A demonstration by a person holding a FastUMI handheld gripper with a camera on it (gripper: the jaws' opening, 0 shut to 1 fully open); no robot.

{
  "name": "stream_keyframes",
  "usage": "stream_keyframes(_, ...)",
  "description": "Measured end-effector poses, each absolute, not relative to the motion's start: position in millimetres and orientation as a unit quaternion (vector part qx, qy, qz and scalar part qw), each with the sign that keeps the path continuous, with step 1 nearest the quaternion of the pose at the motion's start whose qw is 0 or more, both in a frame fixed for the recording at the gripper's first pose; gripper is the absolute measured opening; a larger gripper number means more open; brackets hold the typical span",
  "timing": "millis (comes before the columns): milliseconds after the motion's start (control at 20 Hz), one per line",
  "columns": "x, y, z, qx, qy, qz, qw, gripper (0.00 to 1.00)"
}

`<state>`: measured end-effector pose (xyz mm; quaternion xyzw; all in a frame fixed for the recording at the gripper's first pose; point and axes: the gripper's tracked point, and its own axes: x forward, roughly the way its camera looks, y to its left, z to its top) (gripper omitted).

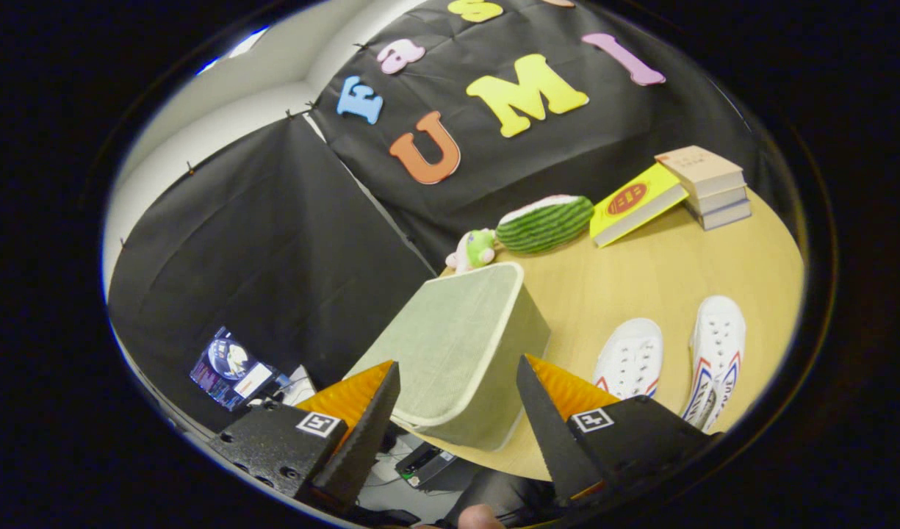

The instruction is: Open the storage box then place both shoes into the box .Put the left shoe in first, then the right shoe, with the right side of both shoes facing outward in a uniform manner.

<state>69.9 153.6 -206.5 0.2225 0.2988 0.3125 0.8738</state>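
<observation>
Hovering over the near edge of the table (641, 279), the gripper (457, 382) holds its fingers spread wide, pressing on nothing. The storage box (457, 345), lid still closed, sits straight ahead at 12 o'clock, its near end lying in the gap between the fingertips, neither one clearly touching it. Its lid runs away from the gripper toward the stuffed toy (473, 250) and the watermelon plush (545, 222). Both shoes (674, 360) lie side by side at about 2 o'clock, just beyond the right finger, apart from the box, toes pointing away. Books (703, 187) stand far off at 1 o'clock. Judgement: the box comes first, and it is already centred; the shoes need a swing rightward after.
</observation>
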Motion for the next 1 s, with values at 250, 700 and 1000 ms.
stream_keyframes(250,77.1,169.7,-238.0,0.277,0.355,0.322,0.833,0.96)
stream_keyframes(700,82.0,191.2,-251.3,0.358,0.392,0.352,0.771,0.51)
stream_keyframes(1000,82.2,191.1,-238.8,0.402,0.393,0.356,0.747,0.08)
